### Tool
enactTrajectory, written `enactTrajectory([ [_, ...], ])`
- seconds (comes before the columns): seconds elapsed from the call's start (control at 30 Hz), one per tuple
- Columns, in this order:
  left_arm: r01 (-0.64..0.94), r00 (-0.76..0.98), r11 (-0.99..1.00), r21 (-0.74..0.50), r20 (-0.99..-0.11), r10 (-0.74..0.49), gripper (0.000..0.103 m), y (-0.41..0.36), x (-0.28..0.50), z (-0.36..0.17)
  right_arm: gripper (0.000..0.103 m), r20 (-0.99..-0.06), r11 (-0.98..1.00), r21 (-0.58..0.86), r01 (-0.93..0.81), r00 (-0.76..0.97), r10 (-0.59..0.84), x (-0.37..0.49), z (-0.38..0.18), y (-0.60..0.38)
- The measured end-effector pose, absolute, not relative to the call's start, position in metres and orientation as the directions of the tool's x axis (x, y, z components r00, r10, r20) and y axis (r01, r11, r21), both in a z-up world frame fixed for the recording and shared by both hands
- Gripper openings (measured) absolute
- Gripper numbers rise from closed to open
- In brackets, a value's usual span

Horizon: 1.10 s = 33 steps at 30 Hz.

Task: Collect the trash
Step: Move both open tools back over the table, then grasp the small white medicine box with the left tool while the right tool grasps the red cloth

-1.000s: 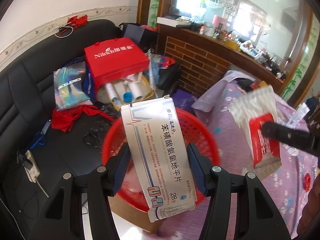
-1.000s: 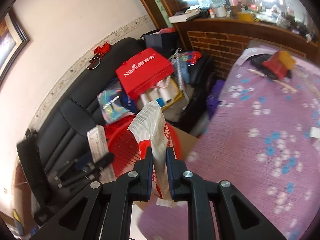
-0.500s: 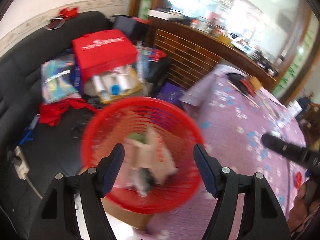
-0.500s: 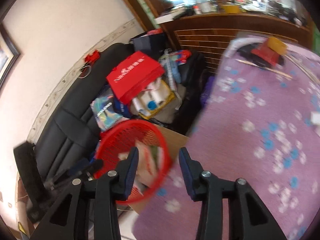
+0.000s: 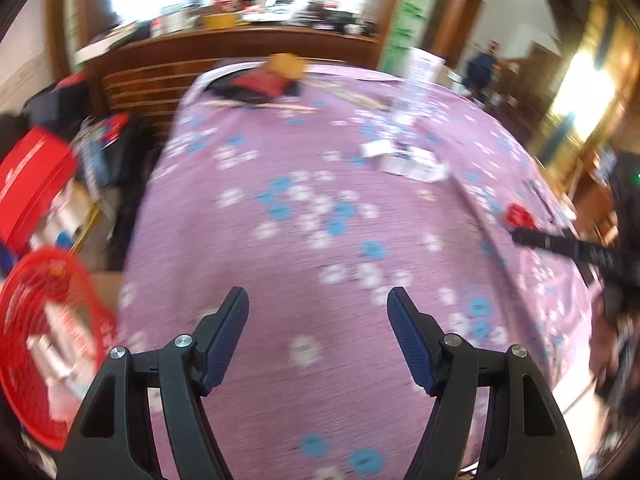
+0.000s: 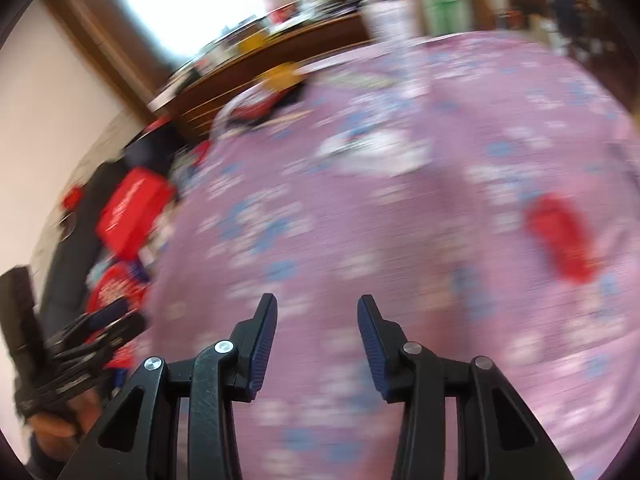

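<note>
Both hand-held grippers are over the desk (image 5: 280, 380) with the purple flowered cloth, pointing down at it. The left hand-held gripper (image 5: 318, 300) has its jaws wide apart with nothing between them; the right hand-held gripper (image 6: 317, 306) is partly apart, also empty.

Next trash: a red wrapper (image 6: 562, 240) lies ahead and to the right of the right hand-held gripper, long axis running from upper left to lower right in that view. In the left wrist view it sits far right, just beyond the tip of the right one. We judge the right hand nearer. A pile of white scraps (image 5: 404, 160) lies ahead and slightly right of the left hand-held gripper, so that is the left hand's pick.

The red basket (image 5: 44, 340) sits off the desk's left edge, holding trash.

A second ago both clamped items above the basket: left a white box, right a red-and-white packet. Both sets of jaws have just been opening, both items have dropped in, and both hands have swung back over the desk.
</note>
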<state>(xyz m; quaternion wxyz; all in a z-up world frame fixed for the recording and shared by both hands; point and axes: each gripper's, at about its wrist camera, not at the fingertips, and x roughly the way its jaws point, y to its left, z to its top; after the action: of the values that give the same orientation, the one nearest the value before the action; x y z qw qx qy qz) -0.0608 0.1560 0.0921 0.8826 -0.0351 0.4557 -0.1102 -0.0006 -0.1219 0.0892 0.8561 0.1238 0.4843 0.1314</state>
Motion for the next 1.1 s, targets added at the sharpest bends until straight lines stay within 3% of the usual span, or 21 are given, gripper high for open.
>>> enactTrajectory([
  [0.2,0.270,0.511,0.950,-0.156,-0.813,-0.279,0.074,0.097,-0.039,0.095,0.045,-0.853,0.987,0.155,-0.028,0.501,0.148,0.039,0.071,-0.231],
  [0.4,0.298,0.536,0.949,-0.102,-0.804,-0.255,0.078,0.062,0.002,0.104,0.043,-0.870,0.974,0.200,-0.103,0.438,0.225,0.064,0.036,-0.250],
  [0.5,0.290,0.550,0.952,-0.093,-0.798,-0.246,0.078,0.051,0.032,0.105,0.021,-0.878,0.972,0.214,-0.095,0.417,0.234,0.073,0.023,-0.245],
  [0.53,0.283,0.551,0.954,-0.102,-0.797,-0.248,0.079,0.048,0.043,0.104,0.008,-0.883,0.976,0.198,-0.087,0.417,0.216,0.073,0.024,-0.243],
  [0.8,0.239,0.517,0.939,-0.248,-0.786,-0.340,0.080,0.023,0.160,0.080,0.008,-0.816,0.924,0.382,-0.033,0.458,0.354,0.025,0.047,-0.261],
  [1.0,0.181,0.368,0.942,-0.283,-0.868,-0.332,0.080,0.013,0.217,0.036,0.008,-0.802,0.904,0.427,0.010,0.465,0.374,-0.008,0.054,-0.270],
  [1.1,0.242,0.278,0.924,-0.295,-0.892,-0.357,0.080,0.010,0.206,0.025,0.008,-0.794,0.897,0.441,0.030,0.478,0.375,-0.016,0.057,-0.278],
])
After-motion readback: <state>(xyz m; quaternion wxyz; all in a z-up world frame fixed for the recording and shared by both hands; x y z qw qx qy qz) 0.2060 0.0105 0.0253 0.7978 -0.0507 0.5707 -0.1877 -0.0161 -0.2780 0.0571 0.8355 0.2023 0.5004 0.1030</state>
